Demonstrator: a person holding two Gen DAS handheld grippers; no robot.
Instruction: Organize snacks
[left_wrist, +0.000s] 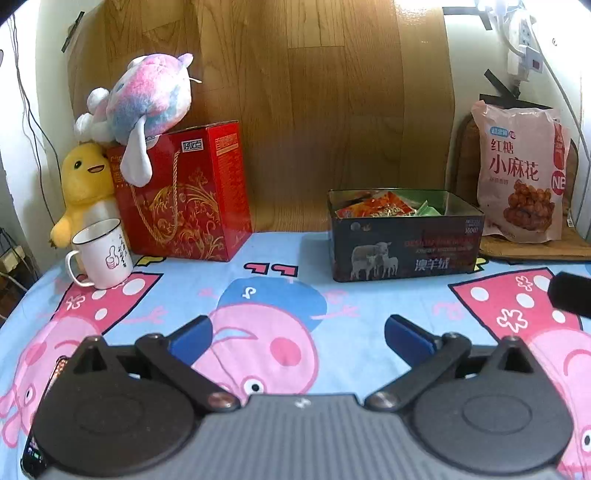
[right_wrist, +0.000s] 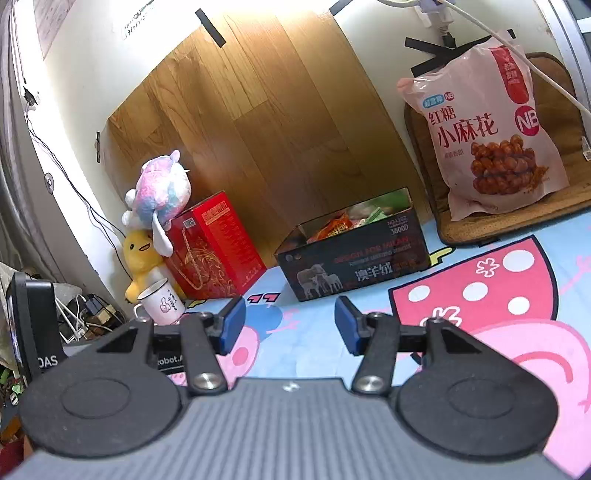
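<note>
A dark tin box (left_wrist: 404, 247) printed with sheep stands open at the back of the cartoon tablecloth, with several red and green snack packets (left_wrist: 384, 208) inside. The right wrist view shows the same tin box (right_wrist: 354, 266) and its snack packets (right_wrist: 334, 227). A large pink snack bag (left_wrist: 521, 173) leans upright at the back right, and it fills the upper right as the pink snack bag (right_wrist: 491, 133) in the right wrist view. My left gripper (left_wrist: 298, 339) hangs wide open over the cloth, nothing between its blue pads. My right gripper (right_wrist: 290, 326) is open and empty too, well short of the tin.
A red gift box (left_wrist: 184, 192) with a pink-blue plush toy (left_wrist: 144, 99) on top stands at the back left, beside a yellow duck plush (left_wrist: 83, 184) and a white mug (left_wrist: 101, 254). A woven mat (left_wrist: 535, 247) lies under the snack bag. A dark device (right_wrist: 29, 325) sits at the left edge.
</note>
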